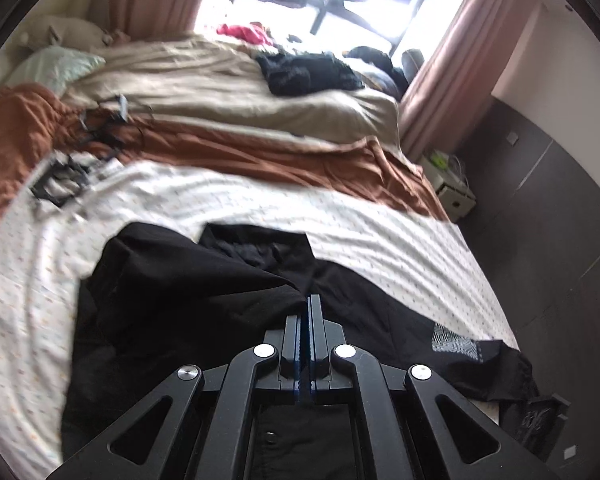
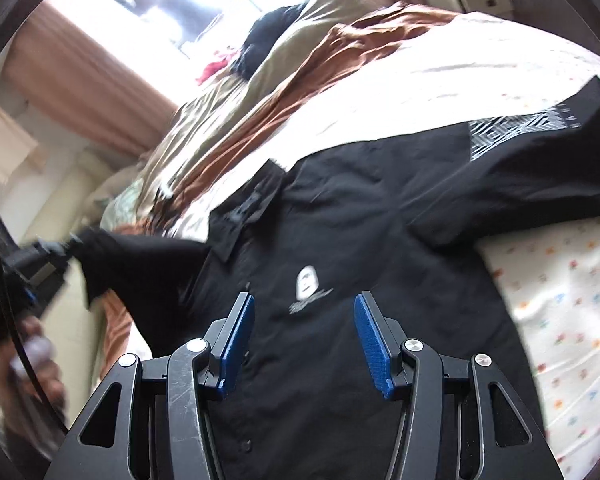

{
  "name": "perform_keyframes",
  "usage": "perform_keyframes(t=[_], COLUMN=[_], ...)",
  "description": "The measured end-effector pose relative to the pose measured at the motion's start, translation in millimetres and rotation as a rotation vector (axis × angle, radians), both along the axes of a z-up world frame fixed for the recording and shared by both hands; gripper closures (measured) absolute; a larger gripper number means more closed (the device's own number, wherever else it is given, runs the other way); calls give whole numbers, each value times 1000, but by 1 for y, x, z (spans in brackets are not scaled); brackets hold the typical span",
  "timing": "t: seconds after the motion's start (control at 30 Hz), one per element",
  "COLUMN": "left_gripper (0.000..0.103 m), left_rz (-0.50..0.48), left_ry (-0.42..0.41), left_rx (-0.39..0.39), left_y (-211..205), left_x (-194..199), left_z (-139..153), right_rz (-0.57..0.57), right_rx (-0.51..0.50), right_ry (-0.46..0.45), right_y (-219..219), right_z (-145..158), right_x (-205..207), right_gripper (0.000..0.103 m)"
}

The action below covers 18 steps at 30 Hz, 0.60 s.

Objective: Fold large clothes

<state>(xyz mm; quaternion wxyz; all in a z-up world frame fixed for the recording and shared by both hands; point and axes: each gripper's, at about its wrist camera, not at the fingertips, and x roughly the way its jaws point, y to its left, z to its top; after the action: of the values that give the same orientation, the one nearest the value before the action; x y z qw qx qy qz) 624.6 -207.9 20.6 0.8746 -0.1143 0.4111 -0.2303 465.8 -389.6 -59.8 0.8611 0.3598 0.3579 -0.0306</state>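
So, left wrist view first: the left gripper (image 1: pixel 309 300) has its jaws pressed fully together, and a peak of black fabric runs right up to the tips, so it looks clamped on a fold of the black short-sleeved button-up shirt (image 1: pixel 228 280). The shirt is spread on the white bed sheet with small coloured dots (image 1: pixel 340 216), close to the near edge of the bed, with a rust-brown blanket (image 1: pixel 260 152) and a beige duvet (image 1: pixel 204 76) further back toward the window. One sleeve with a white geometric print (image 1: pixel 456 340) trails off to the right.

Right wrist view: the right gripper (image 2: pixel 304 340) hangs over the shirt front, blue pads standing roughly half apart with nothing between them, not touching cloth as far as I can see. The small white chest logo (image 2: pixel 306 284) sits just past the tips, the collar (image 2: pixel 244 212) up and left of that. Far left you can see the left gripper (image 2: pixel 48 252) pulling a sleeve or side out taut, with the person's hand (image 2: pixel 36 360) below it.

The bit that matters: the shirt's long axis runs from the collar back toward the right gripper, and the printed sleeve (image 2: pixel 512 128) stretches away up and to the right. That's the right gripper's side, so I'd guess it grabs there next.
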Motion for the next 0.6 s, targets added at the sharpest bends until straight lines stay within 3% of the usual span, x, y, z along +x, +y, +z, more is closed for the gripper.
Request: perform_keyframes(t=[0.1, 0.2, 0.27, 0.37, 0.47, 0.6], left_gripper=[97, 71, 41, 18, 17, 17], left_rz=[-88, -137, -147, -146, -112, -44], left_ry=[136, 250, 268, 264, 274, 237], left_rx=[17, -1, -28, -65, -156, -180], left_y=[-28, -40, -37, -24, -3, 25], left_x=[7, 5, -6, -26, -46, -71], left_z=[-36, -66, -74, -72, -69, -57], right_rz=[-40, -55, -61, -55, -45, -15], right_rx=[26, 35, 42, 42, 34, 1], right_ry=[-7, -3, 6, 15, 27, 27], right_y=[-14, -20, -21, -21, -15, 0], right_z=[0, -2, -4, -6, -8, -6], right_x=[-4, -4, -2, 0, 5, 12], right_gripper=[50, 50, 50, 50, 50, 50])
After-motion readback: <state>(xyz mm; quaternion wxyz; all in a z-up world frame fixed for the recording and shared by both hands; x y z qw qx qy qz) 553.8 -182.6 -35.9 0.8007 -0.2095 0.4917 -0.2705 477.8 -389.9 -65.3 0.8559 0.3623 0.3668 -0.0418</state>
